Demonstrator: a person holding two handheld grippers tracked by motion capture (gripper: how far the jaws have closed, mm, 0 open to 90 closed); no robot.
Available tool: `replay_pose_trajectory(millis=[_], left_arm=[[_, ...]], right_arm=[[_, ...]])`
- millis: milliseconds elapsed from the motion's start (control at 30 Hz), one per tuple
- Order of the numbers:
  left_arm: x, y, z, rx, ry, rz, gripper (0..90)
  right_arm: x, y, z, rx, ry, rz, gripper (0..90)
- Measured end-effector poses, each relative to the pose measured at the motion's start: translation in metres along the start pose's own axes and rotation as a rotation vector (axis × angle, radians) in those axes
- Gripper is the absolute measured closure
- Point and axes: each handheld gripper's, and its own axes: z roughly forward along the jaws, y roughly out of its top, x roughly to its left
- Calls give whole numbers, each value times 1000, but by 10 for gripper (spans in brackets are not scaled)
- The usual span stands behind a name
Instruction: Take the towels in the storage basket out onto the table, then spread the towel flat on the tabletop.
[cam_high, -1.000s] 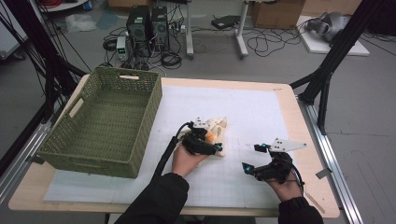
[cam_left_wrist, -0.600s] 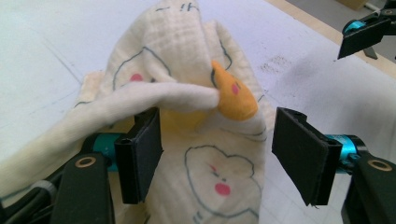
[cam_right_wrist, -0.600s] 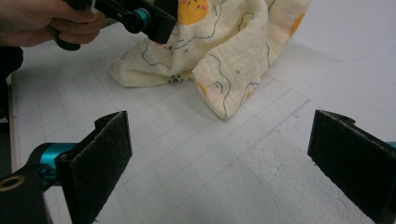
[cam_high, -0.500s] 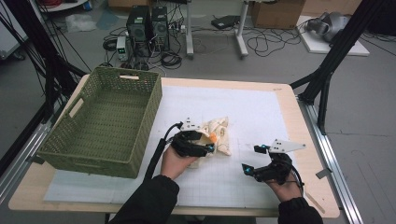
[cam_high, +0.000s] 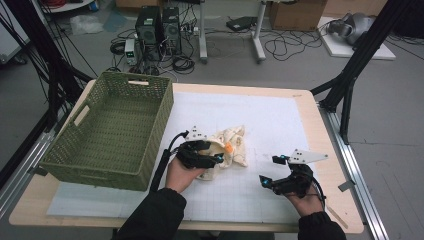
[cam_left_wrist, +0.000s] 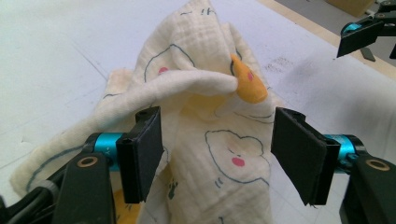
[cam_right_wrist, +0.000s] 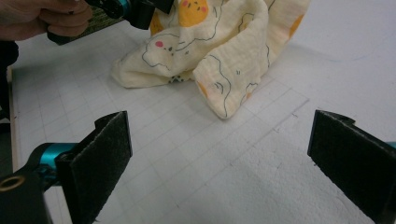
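A cream muslin cloth (cam_high: 234, 144) printed with yellow chicks lies crumpled on the white mat (cam_high: 280, 115). My left gripper (cam_high: 212, 154) reaches into its left side. In the left gripper view the jaws stand wide around a raised fold of the cloth (cam_left_wrist: 219, 140); the left pad (cam_left_wrist: 142, 149) touches the fabric and the right pad (cam_left_wrist: 299, 154) is apart from it. My right gripper (cam_high: 270, 170) is open over bare mat to the right of the cloth. In the right gripper view the cloth (cam_right_wrist: 224, 51) lies ahead of the open gripper (cam_right_wrist: 224, 154).
A green woven basket (cam_high: 155, 135) stands empty at the left of the table, close to my left hand. The wooden table edge (cam_high: 330, 145) runs along the right. Cables and computer cases sit on the floor beyond the table.
My left hand has shifted left toward the basket with its jaws staying wide, and the cloth's left side has been drawn a little along with it. The right gripper has not moved.
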Motion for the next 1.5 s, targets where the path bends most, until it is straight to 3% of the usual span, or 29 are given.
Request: replay_pose_trajectory(millis=[333, 667, 900, 1100, 1233, 1400, 1500], left_arm=[[4, -2, -9, -5, -1, 16, 352], [11, -6, -14, -10, 0, 5, 399], [17, -12, -18, -13, 22, -16, 456], [22, -18, -20, -7, 36, -36, 475], [19, -23, -20, 30, 20, -26, 506], [17, -35, -10, 106, 13, -13, 530], [13, -38, -1, 147, 23, 30, 604]], right_arm=[[0, 0, 1, 6, 0, 6, 54], [-1, 5, 5, 15, 6, 16, 75], [-4, 15, 11, 25, 5, 7, 193], [-7, 25, 32, 63, 24, 12, 278], [-10, 32, 51, 86, 38, 29, 355], [-13, 29, 75, 180, 24, -2, 464], [-18, 25, 84, 226, 24, 5, 567]])
